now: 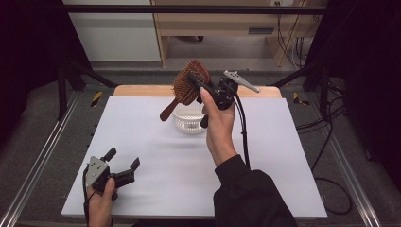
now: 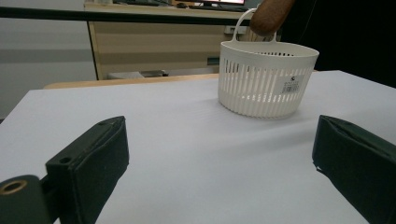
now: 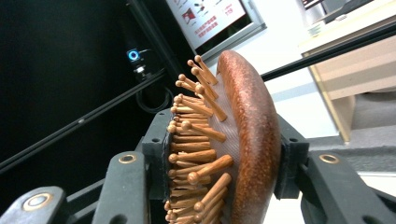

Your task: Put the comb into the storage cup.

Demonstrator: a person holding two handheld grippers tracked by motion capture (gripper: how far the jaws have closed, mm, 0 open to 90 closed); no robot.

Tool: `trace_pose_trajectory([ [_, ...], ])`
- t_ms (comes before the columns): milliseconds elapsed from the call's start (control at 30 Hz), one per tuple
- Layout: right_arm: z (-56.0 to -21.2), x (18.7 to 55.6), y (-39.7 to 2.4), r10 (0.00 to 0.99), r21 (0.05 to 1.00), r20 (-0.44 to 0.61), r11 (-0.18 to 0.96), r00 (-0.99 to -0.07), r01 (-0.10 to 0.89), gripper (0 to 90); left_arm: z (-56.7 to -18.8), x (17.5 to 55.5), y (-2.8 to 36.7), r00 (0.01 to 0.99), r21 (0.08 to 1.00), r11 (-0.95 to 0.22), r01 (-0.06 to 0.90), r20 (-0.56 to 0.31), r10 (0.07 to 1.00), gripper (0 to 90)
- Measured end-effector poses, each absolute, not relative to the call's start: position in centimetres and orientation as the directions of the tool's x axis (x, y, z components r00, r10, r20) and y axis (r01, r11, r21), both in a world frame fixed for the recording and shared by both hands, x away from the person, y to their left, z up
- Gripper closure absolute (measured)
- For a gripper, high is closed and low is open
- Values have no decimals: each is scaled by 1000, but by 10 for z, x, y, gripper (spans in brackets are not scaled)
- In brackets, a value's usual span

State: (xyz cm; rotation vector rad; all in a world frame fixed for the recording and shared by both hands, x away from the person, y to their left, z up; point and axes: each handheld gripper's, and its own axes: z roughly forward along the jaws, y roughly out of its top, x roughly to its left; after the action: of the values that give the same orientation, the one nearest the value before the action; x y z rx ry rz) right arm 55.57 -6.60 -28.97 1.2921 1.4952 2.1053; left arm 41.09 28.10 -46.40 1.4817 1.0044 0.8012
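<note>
A brown wooden hairbrush (image 1: 187, 84) with wooden bristles is held up in the air above a white slotted basket (image 1: 189, 119). My right gripper (image 1: 195, 81) is shut on the brush's head, one jaw on the bristles and one on the rounded back (image 3: 252, 135). The brush handle slopes down to the left over the basket. My left gripper (image 1: 124, 164) rests low at the table's near left corner, open, with nothing between its jaws. In the left gripper view the basket (image 2: 266, 79) stands ahead on the white table top, its handle raised.
The white table top (image 1: 156, 156) is bordered by metal rails on both sides. A black cable (image 1: 243, 132) hangs from the right gripper down along the forearm. Wooden furniture and loose cables stand beyond the far edge.
</note>
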Motion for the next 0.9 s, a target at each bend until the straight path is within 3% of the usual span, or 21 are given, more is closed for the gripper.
trace_pose_trajectory([
  [900, -292, 585, -76, 723, 879, 470, -437, -506, 192, 513, -466, 413, 283, 414, 987, -20, 160, -49, 909, 40],
])
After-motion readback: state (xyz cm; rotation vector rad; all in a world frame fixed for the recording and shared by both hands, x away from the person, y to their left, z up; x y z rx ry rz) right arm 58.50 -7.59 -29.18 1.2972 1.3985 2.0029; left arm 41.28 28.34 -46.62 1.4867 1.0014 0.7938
